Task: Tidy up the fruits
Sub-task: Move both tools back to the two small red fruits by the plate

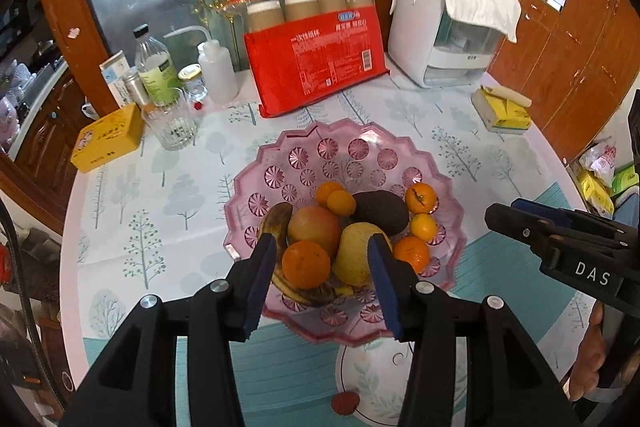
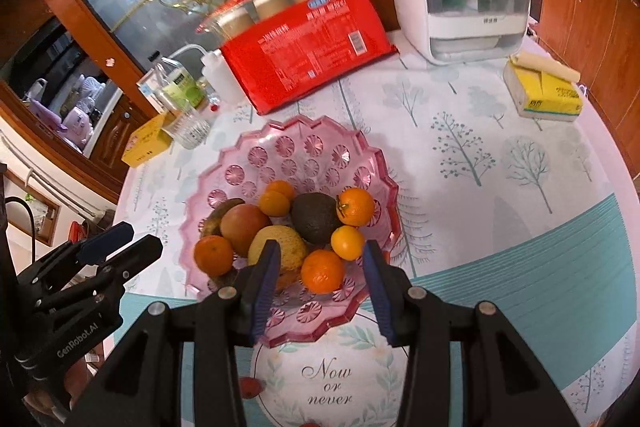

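Observation:
A pink glass fruit bowl (image 1: pixel 360 147) (image 2: pixel 304 143) stands mid-table. It holds several oranges, among them one near me (image 1: pixel 306 264) and one in the right wrist view (image 2: pixel 322 271), an apple (image 1: pixel 315 229) (image 2: pixel 244 229), a dark avocado (image 1: pixel 380 211) (image 2: pixel 314 217), a yellow pear-like fruit (image 1: pixel 356 251) (image 2: pixel 280 247) and a browned banana (image 1: pixel 276 223) (image 2: pixel 218 217). My left gripper (image 1: pixel 323 255) is open and empty over the bowl's near side. My right gripper (image 2: pixel 320 263) is open and empty over the bowl's near rim; it also shows in the left wrist view (image 1: pixel 520 213).
Behind the bowl lie a red pack of paper cups (image 1: pixel 316 63), a white appliance with a cloth (image 1: pixel 444 23), bottles (image 1: pixel 154 67), a glass (image 1: pixel 170 125), a yellow box (image 1: pixel 108 137) and a tissue pack (image 1: pixel 502 109). A small red fruit (image 1: pixel 345 402) (image 2: pixel 251 387) lies on the mat near me.

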Demonstrator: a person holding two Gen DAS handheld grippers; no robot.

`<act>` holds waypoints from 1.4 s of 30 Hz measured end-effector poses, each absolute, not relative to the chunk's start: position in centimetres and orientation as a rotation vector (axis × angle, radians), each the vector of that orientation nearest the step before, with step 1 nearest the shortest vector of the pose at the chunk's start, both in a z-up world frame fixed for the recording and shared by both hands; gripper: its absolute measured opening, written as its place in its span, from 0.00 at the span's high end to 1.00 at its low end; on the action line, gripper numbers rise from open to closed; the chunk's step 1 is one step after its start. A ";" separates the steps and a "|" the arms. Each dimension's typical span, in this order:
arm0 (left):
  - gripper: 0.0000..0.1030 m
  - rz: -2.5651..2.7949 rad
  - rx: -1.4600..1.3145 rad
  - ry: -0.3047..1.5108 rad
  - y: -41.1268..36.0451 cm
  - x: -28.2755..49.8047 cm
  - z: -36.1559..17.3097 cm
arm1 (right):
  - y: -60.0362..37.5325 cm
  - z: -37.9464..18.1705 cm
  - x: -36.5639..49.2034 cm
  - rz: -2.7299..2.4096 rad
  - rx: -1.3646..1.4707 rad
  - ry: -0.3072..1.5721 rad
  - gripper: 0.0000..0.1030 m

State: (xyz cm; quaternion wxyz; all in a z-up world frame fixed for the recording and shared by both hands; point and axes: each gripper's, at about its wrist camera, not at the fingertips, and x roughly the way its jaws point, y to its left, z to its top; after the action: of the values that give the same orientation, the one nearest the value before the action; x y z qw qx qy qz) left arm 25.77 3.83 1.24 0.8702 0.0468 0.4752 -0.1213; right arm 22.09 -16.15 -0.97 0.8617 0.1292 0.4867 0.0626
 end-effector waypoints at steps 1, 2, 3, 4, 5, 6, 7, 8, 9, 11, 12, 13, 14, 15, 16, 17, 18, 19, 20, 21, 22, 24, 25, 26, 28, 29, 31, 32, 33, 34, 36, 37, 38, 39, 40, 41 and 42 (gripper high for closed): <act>0.55 -0.251 0.098 0.988 3.8 25.3 1.6 | -16.2 -0.7 21.8 0.134 0.269 1.014 0.58; 0.55 -0.248 0.097 0.982 3.9 24.7 2.0 | -16.2 -0.3 21.4 0.135 0.265 1.005 0.58; 0.55 -0.245 0.097 0.978 3.9 24.4 2.2 | -16.2 0.0 21.1 0.136 0.261 0.997 0.58; 0.55 -0.242 0.097 0.972 3.8 23.8 2.6 | -16.2 0.3 20.7 0.137 0.256 0.990 0.58; 0.55 -0.239 0.097 0.966 3.9 23.3 2.9 | -16.3 0.5 20.3 0.138 0.252 0.982 0.58; 0.54 -0.236 0.097 0.959 3.9 22.7 3.3 | -16.3 0.8 19.8 0.140 0.248 0.975 0.58; 0.54 -0.232 0.098 0.954 3.9 22.2 3.5 | -16.4 1.0 19.5 0.142 0.247 0.971 0.58; 0.54 -0.228 0.100 0.949 3.9 21.7 3.7 | -16.4 1.2 19.0 0.146 0.243 0.965 0.58; 0.53 -0.225 0.101 0.944 3.9 21.3 3.8 | -16.4 1.3 18.6 0.149 0.238 0.960 0.58; 0.53 -0.219 0.104 0.939 3.9 20.4 4.0 | -16.3 1.5 17.7 0.156 0.225 0.953 0.58; 0.53 -0.216 0.104 0.937 3.9 20.0 4.1 | -16.2 1.5 17.1 0.160 0.216 0.951 0.58; 0.52 -0.213 0.106 0.936 3.9 19.4 4.0 | -16.1 1.4 16.6 0.164 0.206 0.950 0.58; 0.52 -0.212 0.108 0.936 3.8 19.2 4.0 | -16.0 1.4 16.2 0.167 0.198 0.949 0.58; 0.52 -0.209 0.111 0.935 3.8 18.7 3.9 | -15.9 1.3 15.8 0.173 0.186 0.949 0.58; 0.52 -0.206 0.117 0.934 3.7 18.2 3.7 | -15.7 1.2 15.3 0.177 0.174 0.949 0.58; 0.52 -0.202 0.123 0.933 3.6 17.7 3.6 | -15.6 1.1 14.9 0.181 0.164 0.949 0.58; 0.52 -0.200 0.126 0.934 3.6 17.5 3.4 | -15.5 0.9 14.5 0.185 0.151 0.951 0.58; 0.51 -0.200 0.130 0.935 3.6 17.0 3.2 | -15.5 0.8 14.1 0.188 0.143 0.952 0.58; 0.50 -0.200 0.132 0.938 3.6 16.6 2.9 | -15.3 0.6 13.6 0.193 0.134 0.955 0.58; 0.48 -0.199 0.134 0.941 3.6 16.1 2.6 | -15.2 0.3 13.2 0.202 0.126 0.957 0.58; 0.47 -0.198 0.137 0.943 3.6 15.7 2.3 | -15.1 -0.1 12.7 0.211 0.117 0.961 0.58; 0.46 -0.198 0.146 0.953 3.7 14.8 1.3 | -14.7 -0.9 12.0 0.224 0.097 0.972 0.58; 0.46 -0.200 0.150 0.961 3.8 14.5 0.8 | -14.5 -1.4 11.6 0.231 0.086 0.980 0.58; 0.46 -0.204 0.154 0.974 3.8 14.1 0.0 | -14.4 -1.9 11.2 0.238 0.077 0.986 0.58; 0.46 -0.212 0.162 0.999 4.0 13.6 -1.4 | -13.9 -3.3 10.5 0.251 0.054 1.006 0.58; 0.46 -0.218 0.169 1.016 4.1 13.2 -2.3 | -13.7 -3.8 10.1 0.254 0.046 1.014 0.58; 0.46 -0.232 0.181 1.040 4.3 12.7 -3.8 | -13.3 -5.1 9.6 0.260 0.027 1.035 0.58; 0.46 -0.236 0.187 1.051 4.3 12.4 -4.5 | -13.1 -5.9 9.3 0.265 0.018 1.050 0.58; 0.46 -0.241 0.194 1.065 4.4 12.2 -5.4 | -13.0 -6.6 9.0 0.272 0.011 1.062 0.58; 0.46 -0.247 0.200 1.081 4.6 11.9 -6.4 | -12.8 -7.3 8.7 0.278 0.006 1.073 0.58; 0.46 -0.251 0.204 1.104 4.7 11.6 -7.6 | -12.7 -8.4 8.3 0.285 -0.001 1.090 0.58; 0.46 -0.252 0.205 1.119 5.0 11.4 -8.4 | -12.6 -8.9 8.0 0.289 -0.003 1.100 0.58; 0.46 -0.256 0.204 1.131 5.2 11.2 -9.2 | -12.5 -9.5 7.8 0.293 -0.005 1.111 0.58; 0.46 -0.260 0.205 1.140 5.3 11.1 -9.7 | -12.4 -10.1 7.6 0.296 -0.007 1.124 0.58; 0.46 -0.264 0.209 1.148 5.4 11.1 -10.1 | -12.3 -10.6 7.4 0.301 -0.008 1.133 0.58; 0.46 -0.268 0.213 1.155 5.4 11.0 -10.4 | -12.2 -11.1 7.2 0.308 -0.008 1.146 0.58; 0.46 -0.275 0.219 1.161 5.5 10.9 -10.9 | -12.1 -11.7 7.0 0.314 -0.009 1.159 0.58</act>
State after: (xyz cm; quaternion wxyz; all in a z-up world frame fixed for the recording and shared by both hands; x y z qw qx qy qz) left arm 10.92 5.49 -10.89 0.8217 0.1031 0.5454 -0.1293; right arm 6.99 -12.05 -11.66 0.8251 -0.0041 0.5453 0.1479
